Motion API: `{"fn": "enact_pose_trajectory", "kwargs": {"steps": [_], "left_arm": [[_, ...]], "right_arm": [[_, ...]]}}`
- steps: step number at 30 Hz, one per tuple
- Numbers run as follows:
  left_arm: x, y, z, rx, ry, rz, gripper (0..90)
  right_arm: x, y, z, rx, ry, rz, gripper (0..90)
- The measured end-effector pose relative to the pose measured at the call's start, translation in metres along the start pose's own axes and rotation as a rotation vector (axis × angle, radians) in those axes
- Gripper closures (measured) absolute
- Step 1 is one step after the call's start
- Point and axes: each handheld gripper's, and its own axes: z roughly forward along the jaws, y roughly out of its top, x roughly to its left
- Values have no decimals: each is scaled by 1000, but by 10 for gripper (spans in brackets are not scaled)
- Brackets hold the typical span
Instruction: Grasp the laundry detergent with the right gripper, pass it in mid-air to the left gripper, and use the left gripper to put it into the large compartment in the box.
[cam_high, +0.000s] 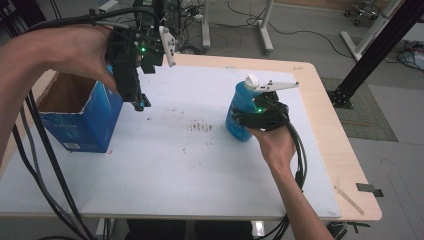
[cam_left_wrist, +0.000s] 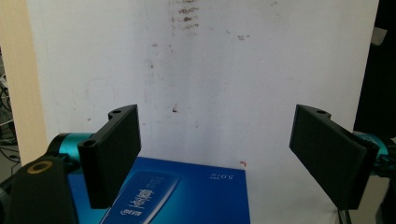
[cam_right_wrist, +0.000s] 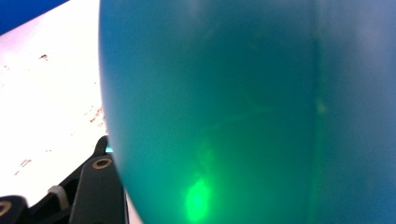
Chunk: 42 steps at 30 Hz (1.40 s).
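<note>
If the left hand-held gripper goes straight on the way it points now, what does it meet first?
Most likely the blue box: it lies just below the open left hand-held gripper, with the white table cover beyond. Depth is hard to judge.

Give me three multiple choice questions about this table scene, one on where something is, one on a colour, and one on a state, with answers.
1. Where does the open cardboard box stand in the high view?
A. left part of the table
B. right edge
C. on the floor

2. What colour is the bottle at the right claw?
A. red
B. blue
C. yellow

3. How do the left claw's jaws stand?
A. clamped on the box
B. shut on a cloth
C. apart with nothing between them

Answers: 1 A, the box sits by the left edge. 2 B, its body is translucent blue. 3 C, the left gripper view shows bare table between the jaws.
</note>
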Motion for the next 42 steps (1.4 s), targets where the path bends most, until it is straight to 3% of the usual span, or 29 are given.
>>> {"fn": "enact_pose_trajectory", "kwargs": {"steps": [12, 21, 26, 32, 35, 36, 37, 42], "left_arm": [[0, 1, 0, 0, -1, 3, 166], [0, 2, -2, -11, 2, 6, 166], [1, 3, -6, -24, 8, 10, 166], [3, 7, -15, -36, 15, 20, 166], [3, 11, -20, -54, 15, 25, 166], [3, 12, -21, -63, 12, 28, 167], [3, 13, -23, -70, 11, 32, 167], [2, 20, -29, -107, -2, 42, 167]], "right_arm": [[-4, -2, 1, -12, 45, 26, 442], [-3, -2, 0, -15, 52, 5, 459], [-2, 1, -5, -29, 87, 3, 461], [3, 16, -18, -30, 185, -75, 460], [5, 25, -23, -22, 267, -124, 460], [9, 31, -26, -15, 325, -164, 460], [9, 31, -26, -15, 325, -164, 460], [25, 47, -32, 17, 442, -286, 460]]}}
